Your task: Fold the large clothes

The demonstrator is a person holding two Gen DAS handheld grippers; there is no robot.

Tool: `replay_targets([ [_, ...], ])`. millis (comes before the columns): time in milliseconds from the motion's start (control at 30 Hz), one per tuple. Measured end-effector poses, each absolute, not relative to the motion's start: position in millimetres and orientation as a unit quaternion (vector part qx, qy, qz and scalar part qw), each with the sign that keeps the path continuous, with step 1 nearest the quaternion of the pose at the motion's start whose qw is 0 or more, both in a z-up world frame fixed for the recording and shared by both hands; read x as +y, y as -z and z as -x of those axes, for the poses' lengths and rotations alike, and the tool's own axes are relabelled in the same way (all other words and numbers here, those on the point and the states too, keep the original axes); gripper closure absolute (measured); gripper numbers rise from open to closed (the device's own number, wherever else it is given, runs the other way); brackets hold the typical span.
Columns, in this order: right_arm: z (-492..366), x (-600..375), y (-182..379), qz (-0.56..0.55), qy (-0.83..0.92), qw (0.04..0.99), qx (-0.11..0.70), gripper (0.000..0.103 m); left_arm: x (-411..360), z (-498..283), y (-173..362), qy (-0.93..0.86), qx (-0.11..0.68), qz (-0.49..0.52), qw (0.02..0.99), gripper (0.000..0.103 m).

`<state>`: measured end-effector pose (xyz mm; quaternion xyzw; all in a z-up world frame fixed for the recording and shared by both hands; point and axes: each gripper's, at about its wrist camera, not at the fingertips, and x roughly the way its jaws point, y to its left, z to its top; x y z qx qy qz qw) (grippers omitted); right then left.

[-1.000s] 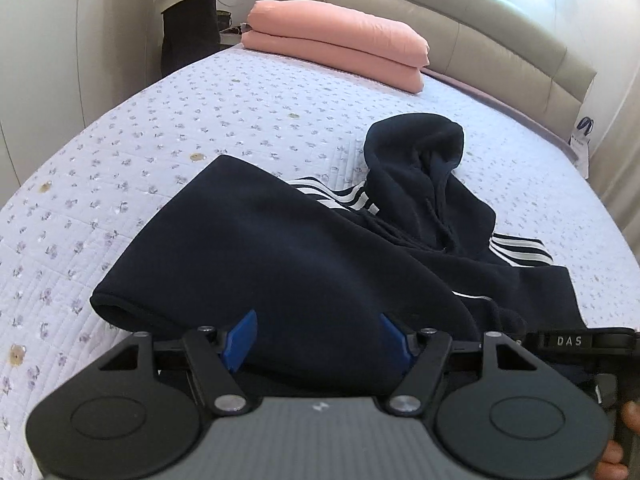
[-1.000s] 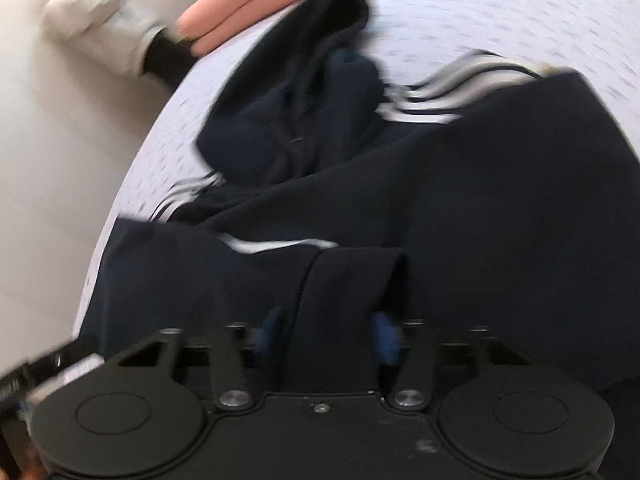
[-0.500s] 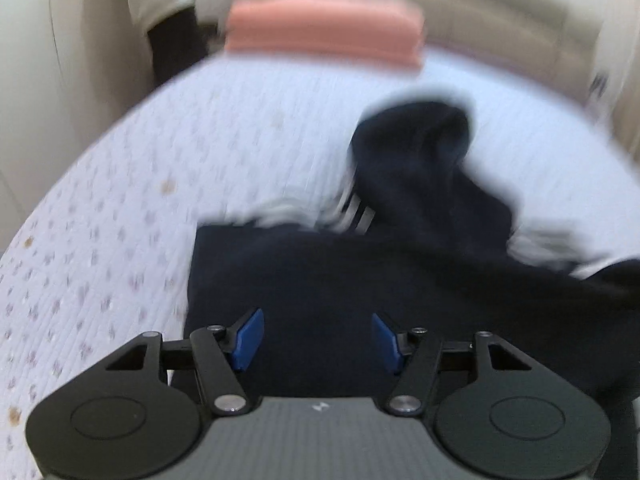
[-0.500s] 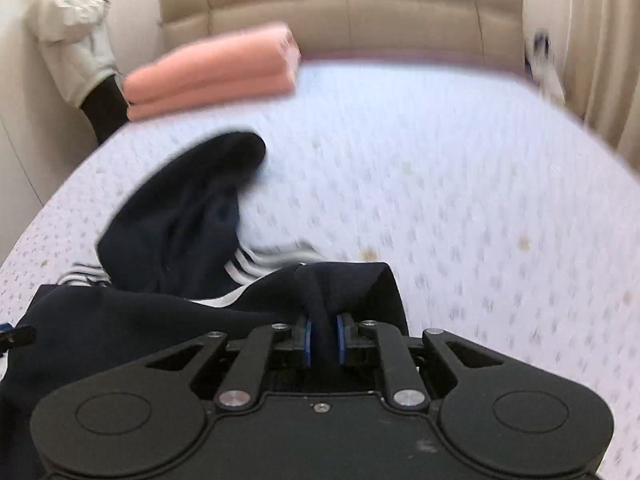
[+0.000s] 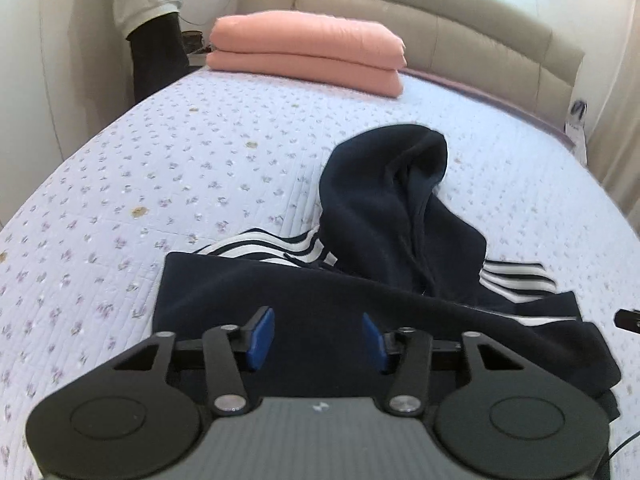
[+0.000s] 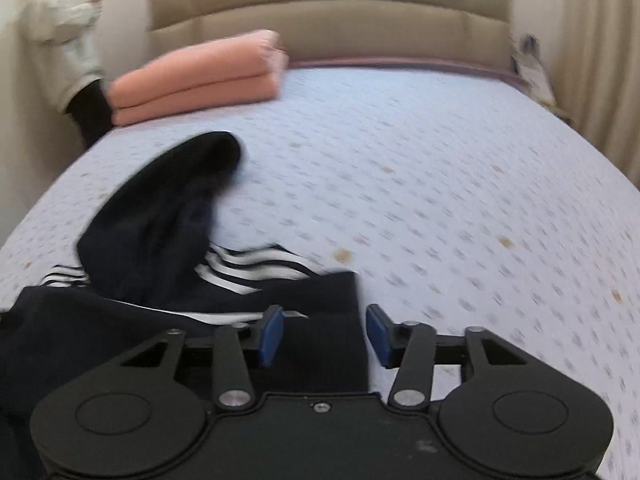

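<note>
Seen from the left wrist camera, the left gripper (image 5: 316, 338) filled the bottom of the view with its two blue-padded fingers (image 5: 260, 338) spread apart, holding nothing. Beneath and just ahead of them lay a dark navy hoodie (image 5: 320, 312), folded across itself on a bed (image 5: 140, 168) covered in a pale lilac quilt with small flower prints. White stripes (image 5: 276, 246) on the sleeves showed at the left and right of the folded body. The hood (image 5: 384, 188) lay beyond the fold, bunched and pointing toward the head of the bed. Well beyond it, near the beige padded headboard (image 5: 440, 28), sat a folded pink blanket (image 5: 308, 50). A person (image 5: 154, 20) in a light top and dark trousers stood at the bed's far left corner. A small slice of the other tool showed at the right edge.

From the right wrist camera, slightly blurred, the right gripper (image 6: 325, 334) likewise had its blue fingers (image 6: 272, 334) wide apart and clasped nothing. The right edge of the folded hoodie (image 6: 316, 336) lay under the gap between them, its corner just inside the right finger. Striped sleeves (image 6: 240, 268) and the hood (image 6: 168, 216) stretched away to the left. Bare quilt (image 6: 460, 200) lay to the right. The pink blanket (image 6: 200, 76) and the standing person (image 6: 64, 48), who looked at a phone, appeared at the far left.
</note>
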<state>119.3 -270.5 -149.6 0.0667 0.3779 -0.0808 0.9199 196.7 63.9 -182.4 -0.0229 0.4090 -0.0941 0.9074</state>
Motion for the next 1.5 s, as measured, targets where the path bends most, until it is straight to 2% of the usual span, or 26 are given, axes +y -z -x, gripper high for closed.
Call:
replay_targets([
  [33, -126, -264, 157, -0.053, 0.076, 0.917, 0.388, 0.079, 60, -202, 190, 0.089, 0.42, 0.012, 0.903, 0.065],
  [67, -132, -261, 167, -0.046, 0.077, 0.913, 0.399, 0.087, 58, -207, 199, 0.083, 0.433, 0.006, 0.898, 0.075],
  [100, -137, -259, 178, -0.044, 0.08, 0.907, 0.411, 0.088, 59, -211, 208, 0.079, 0.444, 0.006, 0.893, 0.082],
  [167, -141, -260, 199, -0.042, 0.1, 0.894, 0.434, 0.088, 61, -216, 229, 0.073, 0.465, 0.003, 0.882, 0.084],
  [333, -143, -266, 232, -0.045, 0.121, 0.876, 0.465, 0.091, 67, -214, 244, 0.075, 0.474, -0.004, 0.878, 0.084],
  [433, -146, -270, 225, -0.062, 0.125, 0.871, 0.472, 0.091, 65, -213, 236, 0.076, 0.473, -0.015, 0.877, 0.084],
  [600, -126, -256, 185, -0.037, 0.127, 0.899, 0.418, 0.088, 83, -199, 204, 0.102, 0.434, 0.016, 0.895, 0.079],
  [733, -125, -248, 191, -0.053, 0.123, 0.892, 0.432, 0.088, 96, -202, 195, 0.112, 0.423, 0.01, 0.899, 0.077],
  [833, -130, -249, 213, -0.076, 0.134, 0.868, 0.471, 0.088, 97, -218, 212, 0.086, 0.464, -0.04, 0.881, 0.063],
  [867, -135, -252, 224, -0.089, 0.129, 0.854, 0.496, 0.088, 96, -226, 222, 0.07, 0.489, -0.065, 0.867, 0.068],
  [900, -137, -252, 224, -0.09, 0.128, 0.853, 0.497, 0.088, 99, -229, 224, 0.073, 0.495, -0.067, 0.863, 0.068],
  [1033, -141, -243, 186, -0.05, 0.098, 0.879, 0.463, 0.085, 110, -232, 183, 0.124, 0.437, 0.008, 0.891, 0.067],
  [1233, -192, -237, 141, -0.039, 0.058, 0.924, 0.376, 0.077, 64, -304, 141, 0.186, 0.376, 0.024, 0.907, 0.065],
  [1367, -256, -238, 142, -0.078, 0.055, 0.93, 0.354, 0.076, 18, -375, 160, 0.195, 0.427, 0.017, 0.883, 0.063],
  [1500, -315, -235, 154, -0.149, 0.017, 0.921, 0.358, 0.076, -14, -410, 185, 0.194, 0.431, -0.009, 0.881, 0.063],
])
